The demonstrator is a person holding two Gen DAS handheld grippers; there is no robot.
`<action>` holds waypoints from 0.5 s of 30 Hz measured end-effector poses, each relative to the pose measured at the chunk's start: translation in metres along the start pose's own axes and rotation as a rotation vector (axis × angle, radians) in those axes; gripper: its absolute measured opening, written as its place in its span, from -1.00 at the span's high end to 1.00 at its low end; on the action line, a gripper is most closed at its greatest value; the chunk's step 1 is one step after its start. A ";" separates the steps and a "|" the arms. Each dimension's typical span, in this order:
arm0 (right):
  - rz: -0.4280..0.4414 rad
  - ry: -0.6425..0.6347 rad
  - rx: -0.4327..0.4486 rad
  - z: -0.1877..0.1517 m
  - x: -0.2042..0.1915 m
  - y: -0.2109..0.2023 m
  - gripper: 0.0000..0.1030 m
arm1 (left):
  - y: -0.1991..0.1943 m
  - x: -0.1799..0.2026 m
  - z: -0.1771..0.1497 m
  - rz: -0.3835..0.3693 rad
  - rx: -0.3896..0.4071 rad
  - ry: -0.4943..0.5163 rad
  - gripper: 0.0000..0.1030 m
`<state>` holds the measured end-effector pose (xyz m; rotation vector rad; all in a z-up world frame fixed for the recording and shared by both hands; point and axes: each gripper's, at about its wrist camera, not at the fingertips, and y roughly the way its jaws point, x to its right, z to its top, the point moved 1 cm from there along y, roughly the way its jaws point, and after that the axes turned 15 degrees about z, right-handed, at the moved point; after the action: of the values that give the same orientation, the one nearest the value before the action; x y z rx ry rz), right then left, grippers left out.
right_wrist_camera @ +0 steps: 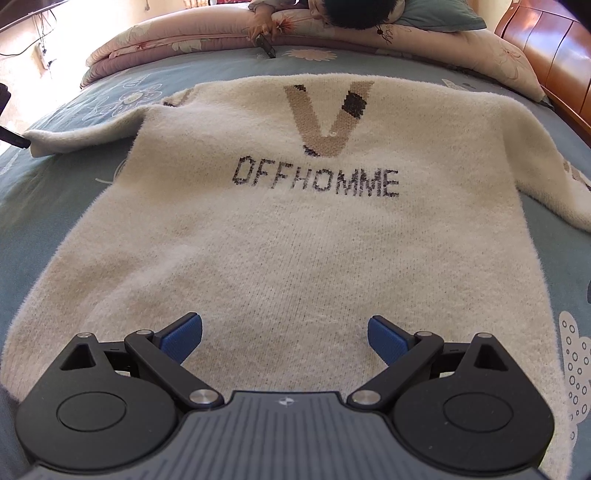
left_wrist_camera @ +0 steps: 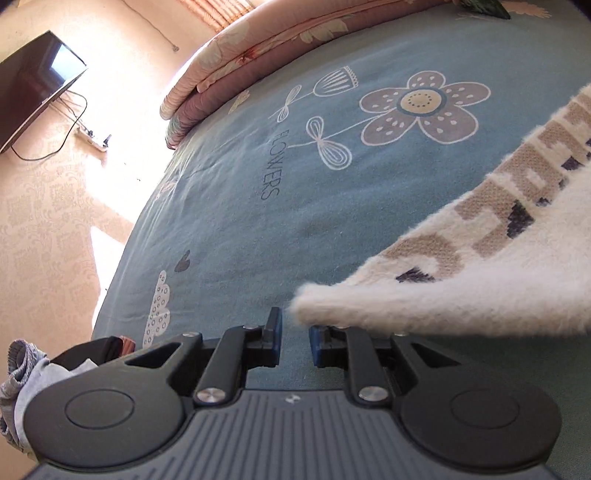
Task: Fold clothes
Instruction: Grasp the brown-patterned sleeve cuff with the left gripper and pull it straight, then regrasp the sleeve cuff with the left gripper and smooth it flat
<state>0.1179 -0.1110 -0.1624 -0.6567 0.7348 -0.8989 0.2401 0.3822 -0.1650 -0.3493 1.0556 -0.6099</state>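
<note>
Right tool (right_wrist_camera: 284,338) sits nearest us, jaws spread wide and empty, hovering over the hem end of the sweater (right_wrist_camera: 295,236). We read that wide stance as readiness: nothing is gripped, and the knit under it lies flat on the bed (right_wrist_camera: 40,192).

Sweater is spread out on the blue sheet, lettering toward us, neck at the far end. Its body looks smoothed, which we judge suits a first fold. One sleeve (right_wrist_camera: 85,134) lies out across the sheet on the picture's left; the other trails off at the right edge.

Left tool (left_wrist_camera: 295,341) is out at that sleeve's end. Its jaws stand narrow with a small gap; the blue pads (left_wrist_camera: 318,345) hold nothing. The fuzzy cuff (left_wrist_camera: 332,306) lies just beside the right-hand finger, partly over it, not between the pads. We judge the tool is placed there to take the cuff, so the sleeve can be carried in over the body.

Noted also: a folded quilt (left_wrist_camera: 229,74) along the far side of the bed, and a person (right_wrist_camera: 354,14) resting there, well apart from the work.
</note>
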 end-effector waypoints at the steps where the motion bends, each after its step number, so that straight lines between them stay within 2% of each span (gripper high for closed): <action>1: 0.000 0.001 0.001 0.000 0.000 -0.001 -0.91 | 0.006 -0.007 -0.006 -0.018 -0.043 -0.037 0.66; 3: 0.001 0.002 0.004 0.000 0.000 -0.002 -0.91 | 0.014 -0.022 -0.018 -0.054 -0.112 -0.114 0.67; 5: 0.002 0.003 0.007 0.000 0.000 -0.003 -0.91 | 0.010 -0.034 -0.026 -0.092 -0.139 -0.174 0.67; 9: 0.014 -0.002 0.012 0.000 -0.005 -0.004 -0.91 | -0.016 -0.049 -0.030 -0.196 -0.123 -0.247 0.62; 10: 0.017 -0.006 0.014 0.000 -0.008 -0.005 -0.91 | -0.022 -0.050 -0.027 -0.257 -0.125 -0.281 0.57; 12: 0.024 -0.014 0.017 0.001 -0.012 -0.006 -0.91 | -0.030 -0.048 -0.026 -0.440 -0.159 -0.377 0.25; 14: 0.032 -0.018 0.021 0.000 -0.015 -0.008 -0.91 | -0.032 -0.038 -0.031 -0.611 -0.187 -0.484 0.08; 15: 0.036 -0.019 0.022 0.000 -0.016 -0.009 -0.91 | -0.033 -0.033 -0.033 -0.697 -0.200 -0.537 0.07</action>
<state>0.1073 -0.1007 -0.1510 -0.6298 0.7165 -0.8660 0.1889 0.3769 -0.1392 -1.0192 0.4545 -0.9595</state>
